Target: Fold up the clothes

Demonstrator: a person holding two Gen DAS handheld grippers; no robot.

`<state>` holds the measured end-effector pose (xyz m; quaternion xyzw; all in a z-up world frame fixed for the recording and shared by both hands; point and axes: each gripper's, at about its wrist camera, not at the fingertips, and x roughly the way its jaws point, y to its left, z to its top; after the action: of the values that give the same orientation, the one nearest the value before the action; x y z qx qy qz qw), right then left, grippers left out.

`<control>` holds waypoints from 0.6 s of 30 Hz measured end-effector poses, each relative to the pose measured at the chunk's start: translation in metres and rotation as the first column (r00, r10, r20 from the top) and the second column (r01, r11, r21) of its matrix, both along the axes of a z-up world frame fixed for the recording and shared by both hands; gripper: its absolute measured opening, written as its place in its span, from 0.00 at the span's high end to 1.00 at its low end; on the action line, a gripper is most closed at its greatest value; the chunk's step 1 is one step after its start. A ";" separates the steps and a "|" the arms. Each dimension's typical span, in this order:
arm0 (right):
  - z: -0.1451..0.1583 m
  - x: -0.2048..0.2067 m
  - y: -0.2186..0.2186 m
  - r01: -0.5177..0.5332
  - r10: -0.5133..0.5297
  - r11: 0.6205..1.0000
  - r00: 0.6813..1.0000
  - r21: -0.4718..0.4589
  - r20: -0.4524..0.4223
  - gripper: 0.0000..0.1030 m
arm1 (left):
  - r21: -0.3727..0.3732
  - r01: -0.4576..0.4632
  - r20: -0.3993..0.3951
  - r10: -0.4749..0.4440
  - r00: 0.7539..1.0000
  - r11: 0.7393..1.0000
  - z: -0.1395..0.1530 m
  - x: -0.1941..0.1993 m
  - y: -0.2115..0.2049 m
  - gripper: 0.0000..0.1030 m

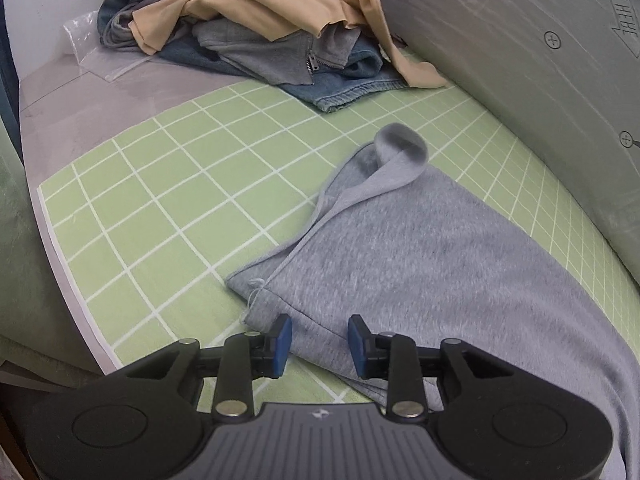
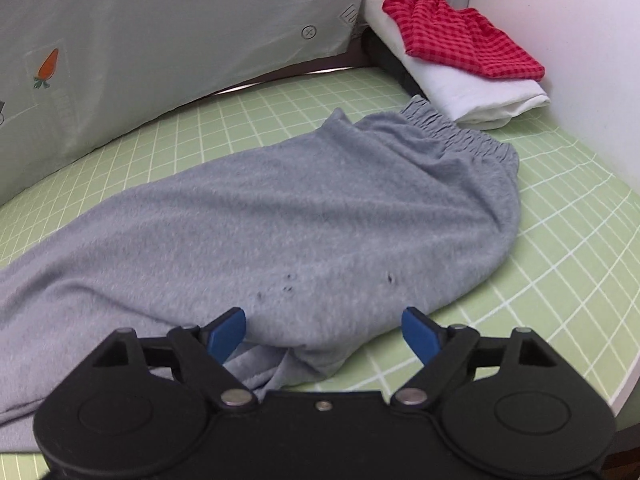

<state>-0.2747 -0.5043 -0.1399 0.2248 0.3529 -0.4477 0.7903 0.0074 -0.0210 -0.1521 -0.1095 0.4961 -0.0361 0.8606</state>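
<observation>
Grey sweatpants (image 2: 304, 216) lie folded lengthwise on the green grid mat (image 2: 560, 240), elastic waistband (image 2: 460, 128) at the far right. In the left wrist view the leg end (image 1: 420, 240) lies flat, its cuff (image 1: 400, 148) curled up. My left gripper (image 1: 319, 344) hovers over the near hem edge, jaws partly open, with cloth lying below the blue pads (image 1: 282, 344) and not pinched. My right gripper (image 2: 324, 334) is wide open above the near edge of the seat area, nothing between its pads.
A pile of unfolded clothes (image 1: 256, 28), tan, grey and denim, sits at the far end of the mat (image 1: 160, 208). Folded white cloth (image 2: 460, 80) with a red checked garment (image 2: 460, 36) on top lies at the far right corner. A pale sheet with carrot prints (image 2: 160, 48) rises behind.
</observation>
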 end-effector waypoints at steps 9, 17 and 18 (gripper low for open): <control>-0.008 0.015 0.016 -0.071 0.068 0.997 0.992 -0.030 -0.107 0.15 | 0.026 0.036 0.005 -0.036 0.999 0.999 0.000 0.007 -0.003 0.96; -0.016 0.027 -0.005 -0.066 0.030 0.990 0.962 -0.122 -0.272 0.16 | -0.022 0.042 0.078 -0.040 0.996 0.999 0.029 0.011 0.003 0.97; -0.011 0.024 -0.007 -0.045 0.008 0.989 0.968 -0.143 -0.252 0.17 | -0.043 0.036 0.087 -0.032 0.996 0.998 0.034 0.013 0.005 0.97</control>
<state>-0.2505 -0.5112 -0.1507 0.1025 0.4190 -0.4868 0.7596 0.0200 -0.0158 -0.1183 -0.1185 0.4592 -0.0664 0.8779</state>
